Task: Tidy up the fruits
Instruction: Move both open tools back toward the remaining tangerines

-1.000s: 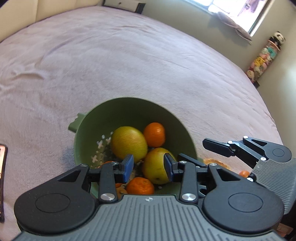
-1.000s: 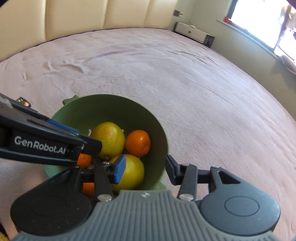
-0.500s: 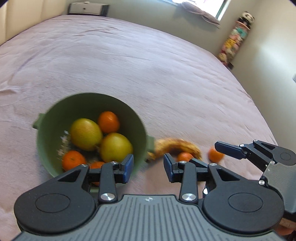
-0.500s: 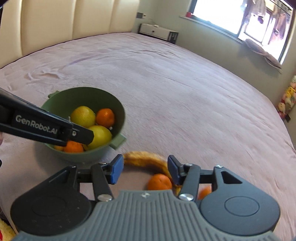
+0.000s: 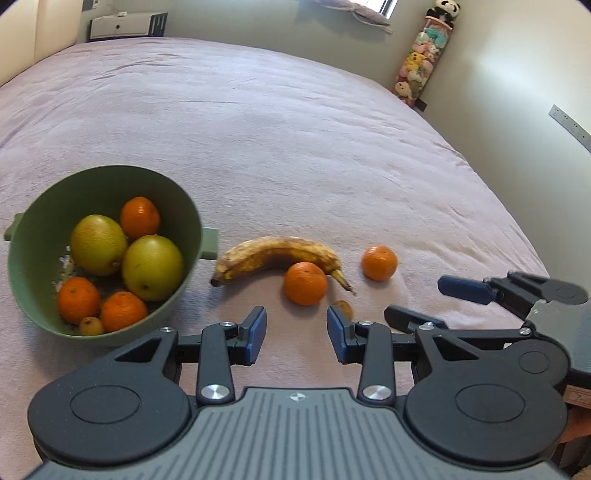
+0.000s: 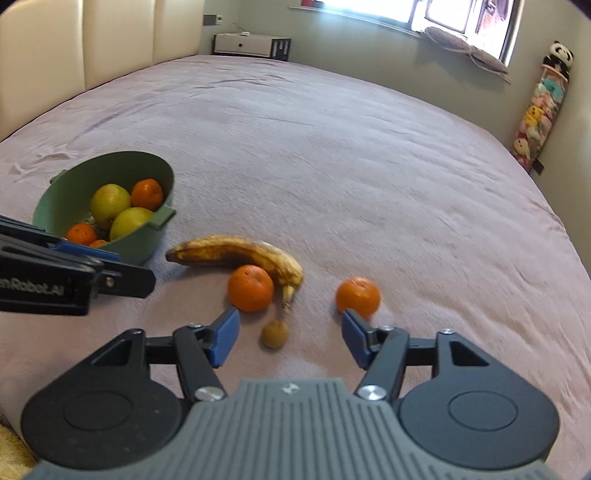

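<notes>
On the bed (image 5: 295, 129), the bowl (image 5: 33, 295) is placed at the left, with pears and oranges held inside it. Just right of the bowl the banana (image 5: 277, 253) is laid, one orange (image 5: 305, 283) touching its near side. Another orange (image 5: 379, 263) is set apart further right. A small fruit (image 6: 274, 333) is found nearest.

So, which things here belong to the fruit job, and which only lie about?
Job: green bowl with fruit, banana, two loose oranges, small brown fruit.
Lying about: plush toy rack, white cabinet, window cushion.
</notes>
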Demonstrator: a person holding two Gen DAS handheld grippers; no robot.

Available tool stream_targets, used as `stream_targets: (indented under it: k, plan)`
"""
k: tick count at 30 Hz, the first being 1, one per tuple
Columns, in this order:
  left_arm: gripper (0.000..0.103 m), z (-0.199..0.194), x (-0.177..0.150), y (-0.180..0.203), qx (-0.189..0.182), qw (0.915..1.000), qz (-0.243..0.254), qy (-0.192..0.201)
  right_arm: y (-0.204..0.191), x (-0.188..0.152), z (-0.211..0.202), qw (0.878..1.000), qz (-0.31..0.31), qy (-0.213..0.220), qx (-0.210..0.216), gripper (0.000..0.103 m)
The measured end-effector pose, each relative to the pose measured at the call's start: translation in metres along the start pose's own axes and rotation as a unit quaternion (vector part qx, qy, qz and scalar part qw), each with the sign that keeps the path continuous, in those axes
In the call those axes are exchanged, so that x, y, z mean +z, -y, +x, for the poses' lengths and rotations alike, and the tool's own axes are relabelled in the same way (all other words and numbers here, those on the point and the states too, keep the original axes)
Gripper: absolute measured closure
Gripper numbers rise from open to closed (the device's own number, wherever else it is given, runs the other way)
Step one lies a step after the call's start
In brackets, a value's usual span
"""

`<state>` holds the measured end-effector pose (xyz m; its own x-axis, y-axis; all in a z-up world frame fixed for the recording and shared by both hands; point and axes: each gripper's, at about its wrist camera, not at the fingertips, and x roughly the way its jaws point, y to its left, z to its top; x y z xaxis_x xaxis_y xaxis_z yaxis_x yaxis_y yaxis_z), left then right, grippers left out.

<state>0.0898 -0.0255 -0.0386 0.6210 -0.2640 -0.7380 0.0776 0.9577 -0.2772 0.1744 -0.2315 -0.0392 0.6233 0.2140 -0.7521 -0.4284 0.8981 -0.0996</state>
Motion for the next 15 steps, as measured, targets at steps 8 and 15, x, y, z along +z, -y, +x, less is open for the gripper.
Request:
stream_targets:
  k: [8,15]
  plan:
    - [0.059,0.018,-0.008,0.013,-0.011,0.9999,0.003,0.0,0.028,-0.026,0.014,0.999,0.041,-0.026,-0.001,0.042]
    - [0.059,0.037,-0.015,0.023,-0.01,0.9997,0.017,-0.014,0.044,-0.03,0.024,0.998,0.063,-0.027,0.003,0.053]
